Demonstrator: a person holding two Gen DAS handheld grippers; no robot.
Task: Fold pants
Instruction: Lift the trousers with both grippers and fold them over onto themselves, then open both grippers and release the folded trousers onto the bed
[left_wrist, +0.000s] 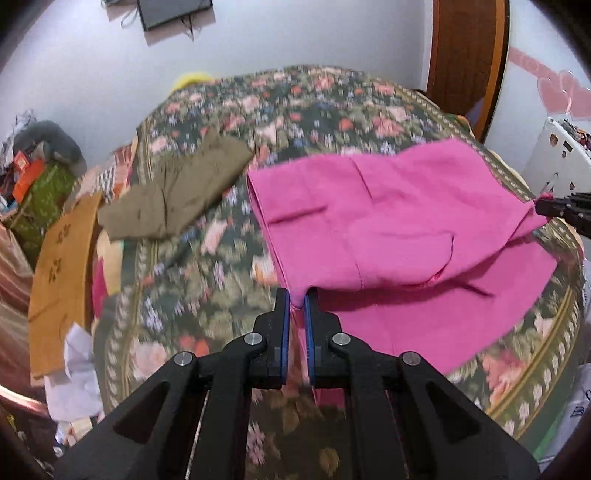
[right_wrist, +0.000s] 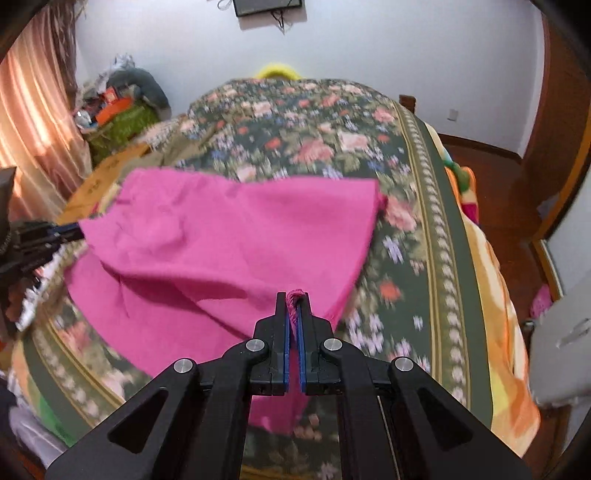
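So the left gripper (left_wrist: 296, 297) is seen at bottom centre of its own view, blue pads clamped together on a pinch of the pink pants (left_wrist: 388, 229), with a strip of the fabric trailing down between the fingers. Same story for the right gripper (right_wrist: 294, 298): pads pressed shut on a bunched bit of pink hem, at bottom centre of its view. Nothing else is held or touched by either one.

From the grips outward, the pants (right_wrist: 229, 236) are spread as a lifted sheet that runs up and away from both tips, and a lower layer is left lying on the floral bedspread (left_wrist: 207, 258) underneath. The long edge being carried is stretched side to side between the two grippers, so each grip sits at one end of it; the far edge lies toward the top of the frame, further up the bed. Neither hand can really be called nearer, the edge is shared evenly.

An olive garment (left_wrist: 177, 192) is parked at left centre of the left view, well apart from the pink cloth, so it probably won't get caught
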